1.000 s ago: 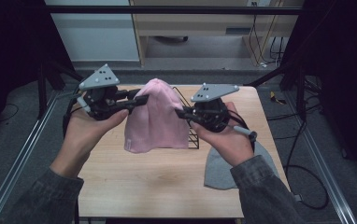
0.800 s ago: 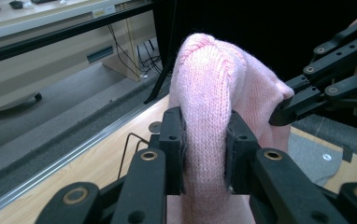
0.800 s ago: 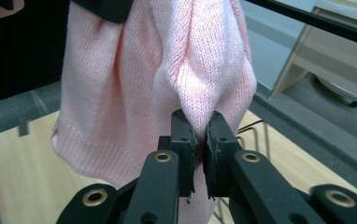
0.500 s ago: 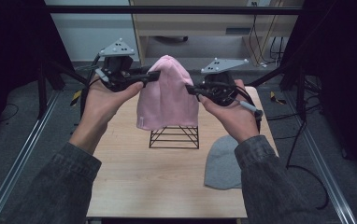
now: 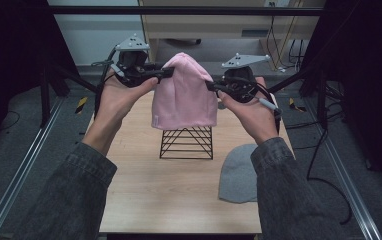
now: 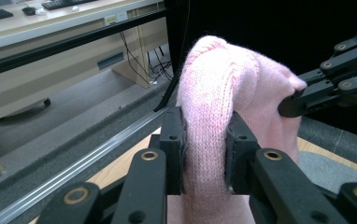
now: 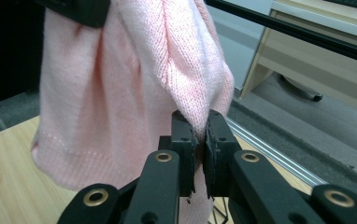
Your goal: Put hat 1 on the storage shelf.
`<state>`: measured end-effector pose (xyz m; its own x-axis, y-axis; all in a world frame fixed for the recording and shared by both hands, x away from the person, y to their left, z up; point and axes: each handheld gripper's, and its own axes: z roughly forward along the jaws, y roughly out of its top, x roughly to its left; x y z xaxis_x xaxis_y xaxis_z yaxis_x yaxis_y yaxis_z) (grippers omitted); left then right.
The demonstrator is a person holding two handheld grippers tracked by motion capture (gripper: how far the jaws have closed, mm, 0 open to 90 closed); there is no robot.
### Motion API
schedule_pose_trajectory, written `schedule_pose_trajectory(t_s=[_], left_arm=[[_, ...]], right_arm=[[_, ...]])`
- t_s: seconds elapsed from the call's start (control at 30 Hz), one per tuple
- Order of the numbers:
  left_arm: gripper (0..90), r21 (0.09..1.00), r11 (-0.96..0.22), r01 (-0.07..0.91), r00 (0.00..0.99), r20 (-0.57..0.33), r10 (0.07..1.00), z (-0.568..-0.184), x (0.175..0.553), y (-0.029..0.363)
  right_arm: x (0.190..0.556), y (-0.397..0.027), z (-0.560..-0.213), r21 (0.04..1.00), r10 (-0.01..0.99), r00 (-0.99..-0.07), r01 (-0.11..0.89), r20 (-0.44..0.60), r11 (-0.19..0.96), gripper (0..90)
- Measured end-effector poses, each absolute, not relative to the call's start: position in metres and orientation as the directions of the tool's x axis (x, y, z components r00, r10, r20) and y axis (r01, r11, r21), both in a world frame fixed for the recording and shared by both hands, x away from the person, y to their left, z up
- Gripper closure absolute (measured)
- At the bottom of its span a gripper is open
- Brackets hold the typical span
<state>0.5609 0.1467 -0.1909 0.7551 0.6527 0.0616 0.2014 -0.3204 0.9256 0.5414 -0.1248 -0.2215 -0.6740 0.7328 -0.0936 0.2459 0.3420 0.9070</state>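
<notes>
Carry step: left gripper and right gripper each clamped a side fold of the pink knit beanie, hanging clear above the black wire stand. Next, probably: lower it centred over the stand, both grips kept.

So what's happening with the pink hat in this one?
A person holds a pink hat in the air with two tongs. The left tongs are shut on one side of it and the right tongs pinch the other side, so it hangs open-end down above a black wire stand on the table. The hat is not on the stand. A grey hat lies flat beside the stand.
</notes>
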Motion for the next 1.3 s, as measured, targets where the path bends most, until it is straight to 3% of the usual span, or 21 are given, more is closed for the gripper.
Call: schedule_pose_trajectory(t_s=[0.47,1.3], left_arm=[[72.2,0.914,-0.338,0.225,0.743,0.064,0.666,-0.204,0.591,0.136],[71.5,0.905,-0.362,0.223,0.778,0.059,0.626,-0.261,0.586,0.136]], right_arm=[[0.567,-0.125,-0.235,0.899,0.754,-0.652,0.279,-0.08,0.337,84.2],[0.56,-0.129,-0.287,0.863,0.733,-0.673,0.307,-0.101,0.401,84.0]])
